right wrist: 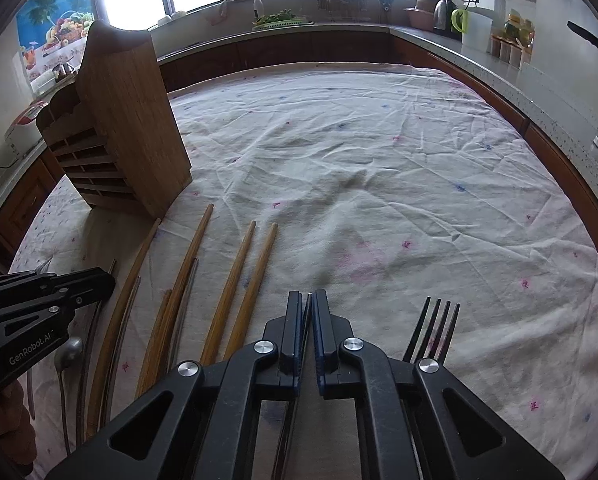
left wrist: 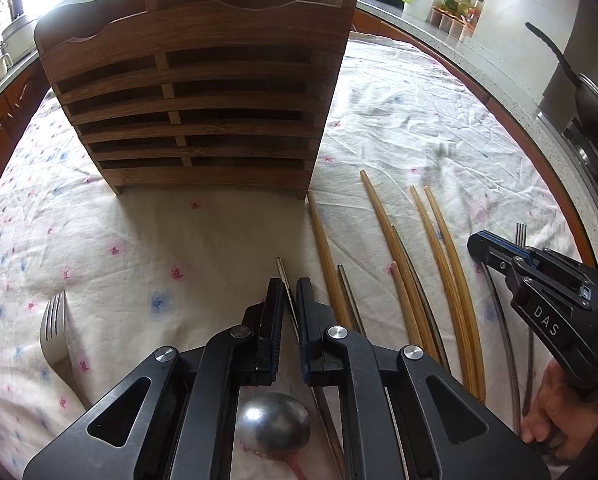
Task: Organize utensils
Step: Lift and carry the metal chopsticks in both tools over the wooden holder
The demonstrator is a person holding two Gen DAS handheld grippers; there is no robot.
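Observation:
My left gripper [left wrist: 289, 300] is shut on a thin metal chopstick [left wrist: 281, 270] whose tip pokes out past the pads. A metal spoon [left wrist: 273, 424] lies under that gripper, and a fork [left wrist: 55, 328] lies to its left. The slatted wooden utensil holder [left wrist: 195, 100] stands upright just behind. My right gripper [right wrist: 307, 312] is shut on another thin dark chopstick [right wrist: 309, 300]; its tip shows between the pads. A second fork [right wrist: 435, 328] lies just to its right. Several wooden chopsticks [right wrist: 235, 280] lie side by side on the cloth between the two grippers.
The flowered tablecloth [right wrist: 379, 168] covers a round table, wrinkled in the middle. A kitchen counter [right wrist: 479, 64] with a kettle, jars and a pan curves behind the table. A hand [left wrist: 555, 412] holds the right gripper [left wrist: 479, 246] at the lower right.

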